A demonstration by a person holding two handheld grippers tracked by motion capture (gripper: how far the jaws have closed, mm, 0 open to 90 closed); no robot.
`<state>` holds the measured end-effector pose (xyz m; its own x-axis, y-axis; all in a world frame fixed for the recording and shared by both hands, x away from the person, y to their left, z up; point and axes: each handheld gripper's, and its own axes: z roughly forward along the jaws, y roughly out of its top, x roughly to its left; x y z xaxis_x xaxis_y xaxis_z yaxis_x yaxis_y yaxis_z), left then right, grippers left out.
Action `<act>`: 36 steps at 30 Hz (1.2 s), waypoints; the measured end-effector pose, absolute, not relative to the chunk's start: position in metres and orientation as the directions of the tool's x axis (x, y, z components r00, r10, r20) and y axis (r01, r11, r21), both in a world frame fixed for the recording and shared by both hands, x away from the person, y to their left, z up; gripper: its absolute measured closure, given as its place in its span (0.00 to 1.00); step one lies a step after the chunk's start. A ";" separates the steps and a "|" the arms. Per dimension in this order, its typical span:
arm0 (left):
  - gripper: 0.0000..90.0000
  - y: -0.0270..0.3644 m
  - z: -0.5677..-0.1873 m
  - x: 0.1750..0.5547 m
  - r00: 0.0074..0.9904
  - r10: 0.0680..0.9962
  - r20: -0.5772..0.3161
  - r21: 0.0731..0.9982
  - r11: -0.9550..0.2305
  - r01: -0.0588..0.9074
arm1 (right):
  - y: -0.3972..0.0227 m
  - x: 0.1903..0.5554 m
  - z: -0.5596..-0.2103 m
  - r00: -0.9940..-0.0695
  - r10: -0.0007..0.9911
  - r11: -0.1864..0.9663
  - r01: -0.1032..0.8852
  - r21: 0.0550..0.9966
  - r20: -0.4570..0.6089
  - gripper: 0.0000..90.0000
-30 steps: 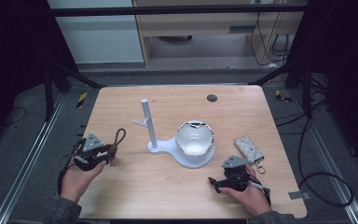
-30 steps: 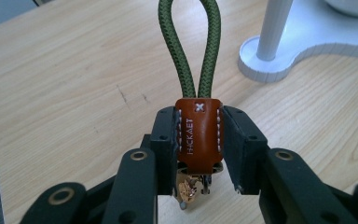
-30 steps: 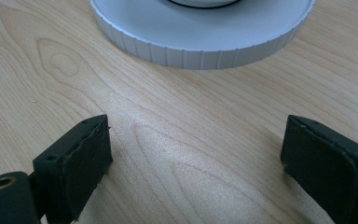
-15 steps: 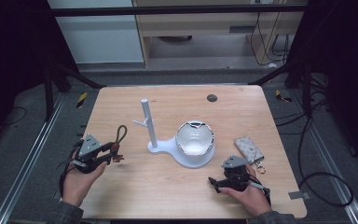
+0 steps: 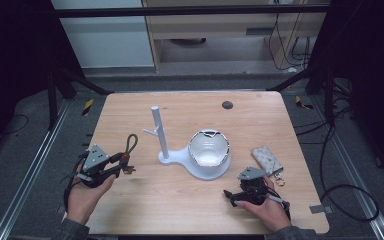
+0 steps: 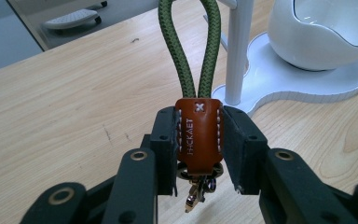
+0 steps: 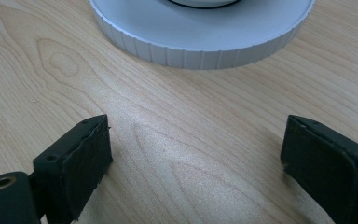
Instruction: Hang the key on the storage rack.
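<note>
Since the earlier frame my left tool [image 5: 122,162] has drifted slightly with the keychain [image 5: 128,150] — barely a shift; the right tool [image 5: 228,194] hasn't budged. Left tool is pinching the keychain by its brown leather tab [image 6: 198,137], pads pressed on both sides, green cord loop [image 6: 193,51] standing up past the jaws, metal clasp [image 6: 196,193] hanging below. It sits over the counter's [image 5: 180,210] left front part, left of the white stand [image 5: 159,135] and bowl [image 5: 209,148]. Right tool is spread wide, nothing between the pads — low over bare wood just in front of the stand's round base [image 7: 200,39]. Patterned pouch [image 5: 267,160] lies right of the bowl, beside my right hand [image 5: 265,207].
</note>
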<state>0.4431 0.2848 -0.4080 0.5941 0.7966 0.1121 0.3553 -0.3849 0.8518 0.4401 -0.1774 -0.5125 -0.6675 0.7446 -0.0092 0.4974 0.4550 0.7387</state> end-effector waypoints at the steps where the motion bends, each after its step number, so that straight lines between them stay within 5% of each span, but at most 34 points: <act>1: 0.74 0.285 -0.407 0.442 0.592 0.798 0.113 0.855 -0.381 0.351 | -0.177 0.440 -0.513 -0.667 0.745 0.455 0.498 0.739 -0.009 0.10; 36: 0.73 0.261 -0.395 0.417 0.604 0.792 0.088 0.934 -0.276 0.225 | -0.177 0.440 -0.513 -0.667 0.745 0.455 0.497 0.739 -0.009 0.10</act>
